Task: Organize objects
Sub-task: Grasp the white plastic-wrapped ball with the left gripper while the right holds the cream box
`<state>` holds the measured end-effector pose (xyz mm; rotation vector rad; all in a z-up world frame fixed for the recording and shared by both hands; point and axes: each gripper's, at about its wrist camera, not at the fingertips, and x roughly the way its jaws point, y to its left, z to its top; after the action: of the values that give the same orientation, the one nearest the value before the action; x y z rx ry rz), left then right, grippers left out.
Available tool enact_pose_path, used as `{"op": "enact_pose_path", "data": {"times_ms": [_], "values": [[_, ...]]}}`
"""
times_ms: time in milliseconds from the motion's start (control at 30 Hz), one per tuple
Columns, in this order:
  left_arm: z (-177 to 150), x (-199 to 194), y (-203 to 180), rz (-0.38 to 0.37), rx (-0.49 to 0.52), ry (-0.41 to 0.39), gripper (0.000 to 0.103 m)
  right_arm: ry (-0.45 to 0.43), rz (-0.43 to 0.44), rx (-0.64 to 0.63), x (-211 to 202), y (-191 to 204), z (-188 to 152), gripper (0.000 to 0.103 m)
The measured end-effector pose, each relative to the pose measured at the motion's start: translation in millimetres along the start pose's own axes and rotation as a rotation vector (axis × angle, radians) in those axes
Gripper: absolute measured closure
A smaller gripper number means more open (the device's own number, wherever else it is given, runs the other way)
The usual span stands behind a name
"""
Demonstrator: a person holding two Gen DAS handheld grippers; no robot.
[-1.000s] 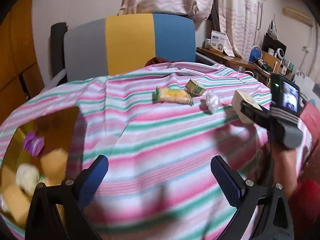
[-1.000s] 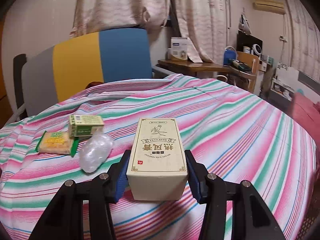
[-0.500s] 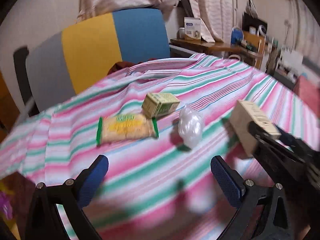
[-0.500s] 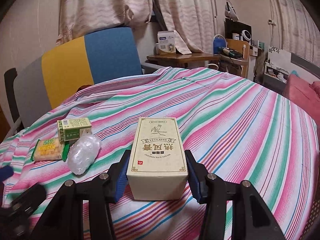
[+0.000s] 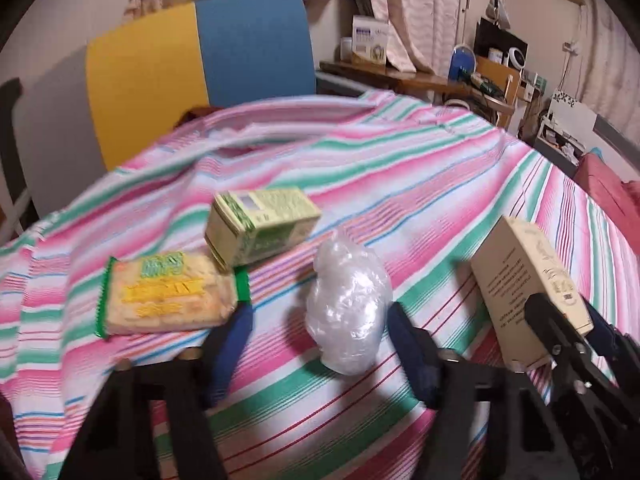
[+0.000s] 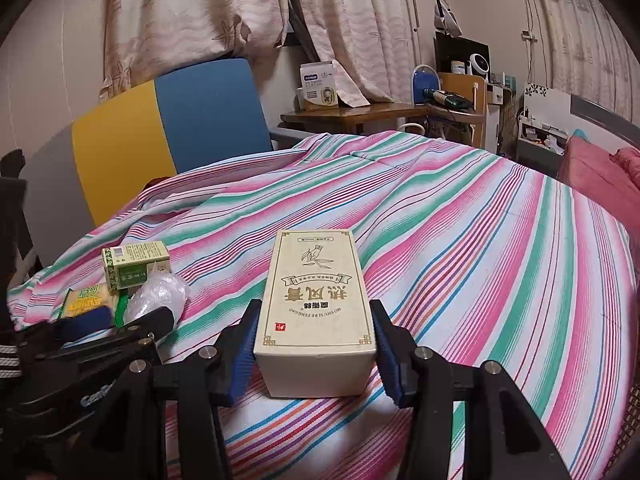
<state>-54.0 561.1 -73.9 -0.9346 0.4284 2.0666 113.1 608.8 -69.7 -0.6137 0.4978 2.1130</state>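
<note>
**Four items on striped cloth, both grippers down**

Four things on my pink-green striped tablecloth [image 5: 420, 168]. L to R: flat yellow snack packet w/ green ends [image 5: 168, 294], small pale-green carton [image 5: 262, 228] touching its far corner, crumpled clear plastic bag [image 5: 348, 306], tall cream cardboard box [image 6: 316, 312]. My left gripper [image 5: 320, 332] is closing; bag sits between its blue pads, contact unclear to me. My right gripper [image 6: 314, 350] clamps the cream box, which rests on the cloth.
</note>
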Motion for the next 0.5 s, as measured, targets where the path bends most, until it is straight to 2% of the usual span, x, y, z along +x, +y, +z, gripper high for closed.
{"op": "enact_pose_path", "data": {"times_ms": [33, 100, 167, 333, 500], "values": [[-1, 2, 1, -0.007, -0.002, 0.013, 0.055, 0.0, 0.0, -0.001, 0, 0, 0, 0.051], [-3, 8, 2, -0.016, -0.014, 0.04, 0.064, 0.0, 0.001, -0.001, 0, -1, 0, 0.051], [-5, 4, 4, -0.019, -0.027, 0.023, 0.071, 0.003, 0.004, -0.001, 0, -1, 0, 0.051], [-14, -9, 16, -0.006, -0.083, -0.015, 0.072, 0.004, 0.001, -0.007, 1, 0, 0, 0.051], [-31, -38, 26, 0.01, -0.121, -0.091, 0.073, 0.005, 0.001, -0.01, 2, 0, 0, 0.051]]}}
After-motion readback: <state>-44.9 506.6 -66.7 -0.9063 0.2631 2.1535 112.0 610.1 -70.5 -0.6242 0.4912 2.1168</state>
